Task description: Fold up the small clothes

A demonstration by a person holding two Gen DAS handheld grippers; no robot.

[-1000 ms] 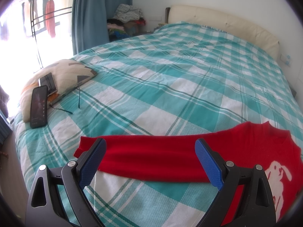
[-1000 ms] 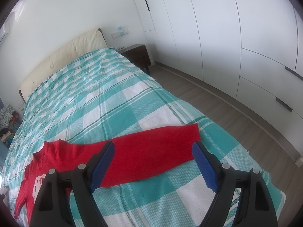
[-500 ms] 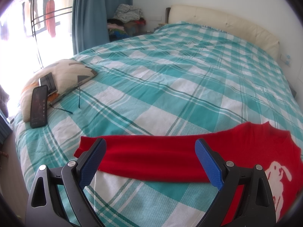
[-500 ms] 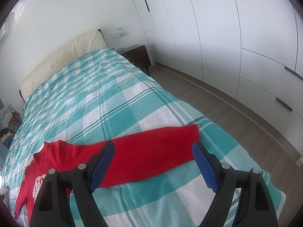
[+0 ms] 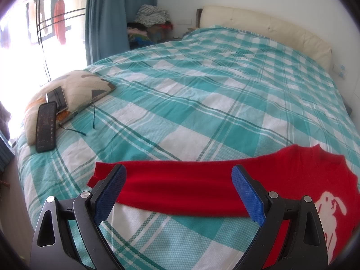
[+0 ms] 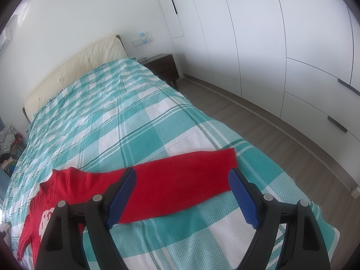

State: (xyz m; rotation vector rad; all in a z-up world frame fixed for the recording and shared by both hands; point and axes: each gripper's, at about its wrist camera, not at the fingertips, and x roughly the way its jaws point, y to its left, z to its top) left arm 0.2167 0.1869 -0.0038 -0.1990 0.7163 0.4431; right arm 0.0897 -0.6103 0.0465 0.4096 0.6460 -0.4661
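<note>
Both claws gape wide, empty, above sweater (image 5: 180, 186).

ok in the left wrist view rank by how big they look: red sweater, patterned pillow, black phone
1. red sweater, though nearness to the camera inflates it
2. patterned pillow
3. black phone, lying against the pillow

Left wrist view: low over the bed (image 5: 202, 94) foot edge, near its left corner, facing the headboard (image 5: 270, 25). Right wrist view: same edge, near the right corner, facing headboard and wardrobe (image 6: 270, 33). Shared: red sweater (image 5: 180, 185), bed's middle.
</note>
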